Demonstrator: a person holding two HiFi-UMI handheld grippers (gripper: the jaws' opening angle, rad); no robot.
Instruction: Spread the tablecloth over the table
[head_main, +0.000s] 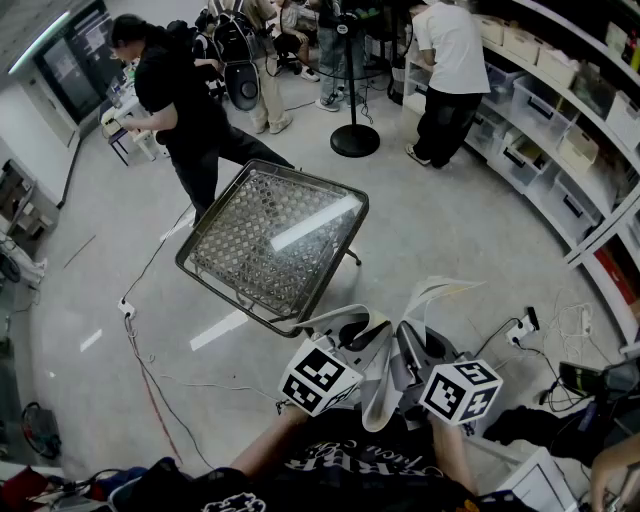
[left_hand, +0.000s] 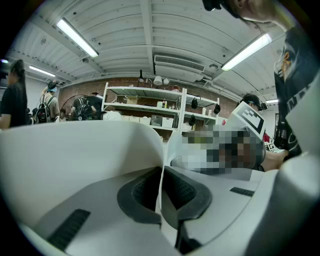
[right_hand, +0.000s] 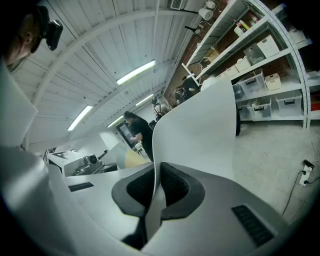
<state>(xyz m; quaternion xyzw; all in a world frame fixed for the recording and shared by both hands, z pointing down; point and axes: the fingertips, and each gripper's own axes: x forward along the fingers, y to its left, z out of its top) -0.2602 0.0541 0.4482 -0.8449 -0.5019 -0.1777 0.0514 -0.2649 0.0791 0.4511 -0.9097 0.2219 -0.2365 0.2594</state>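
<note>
Left tool (head_main: 352, 335) and right tool (head_main: 412, 348), two in all, clamp one tablecloth (head_main: 441, 294) near one table (head_main: 270, 240).

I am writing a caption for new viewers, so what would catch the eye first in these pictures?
The bare glass-topped table stands in the middle of the head view, with nothing on it yet. Just below it, the left claw and the right claw are each shut on the pale tablecloth, which hangs bunched between them. Beyond the table, a person in black leans forward at upper left.
</note>
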